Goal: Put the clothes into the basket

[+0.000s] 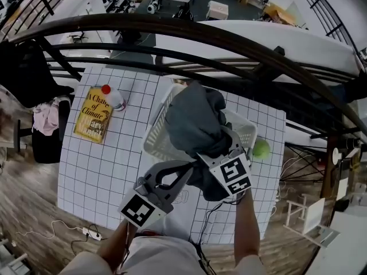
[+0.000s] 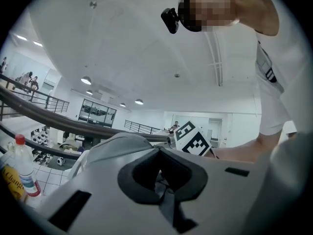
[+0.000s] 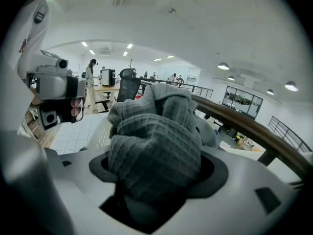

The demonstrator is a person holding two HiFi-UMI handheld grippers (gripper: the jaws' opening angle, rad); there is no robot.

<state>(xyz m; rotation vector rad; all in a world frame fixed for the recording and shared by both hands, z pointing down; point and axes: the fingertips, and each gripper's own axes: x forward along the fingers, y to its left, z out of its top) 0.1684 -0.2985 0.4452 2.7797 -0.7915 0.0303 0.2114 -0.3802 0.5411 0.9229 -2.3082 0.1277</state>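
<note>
A dark grey waffle-knit garment hangs bunched over the white plastic basket in the middle of the gridded table. My right gripper is shut on it at the basket's near right side, and in the right gripper view the cloth bulges out from between the jaws. My left gripper reaches in from the lower left, its dark fingers meeting at the garment's lower edge. In the left gripper view a thin grey strip of cloth sits between the jaws.
A yellow book and a red-capped bottle lie at the table's left. A green ball rests just right of the basket. Dark curved railings run beyond the table. A chair with pink cloth stands at the left.
</note>
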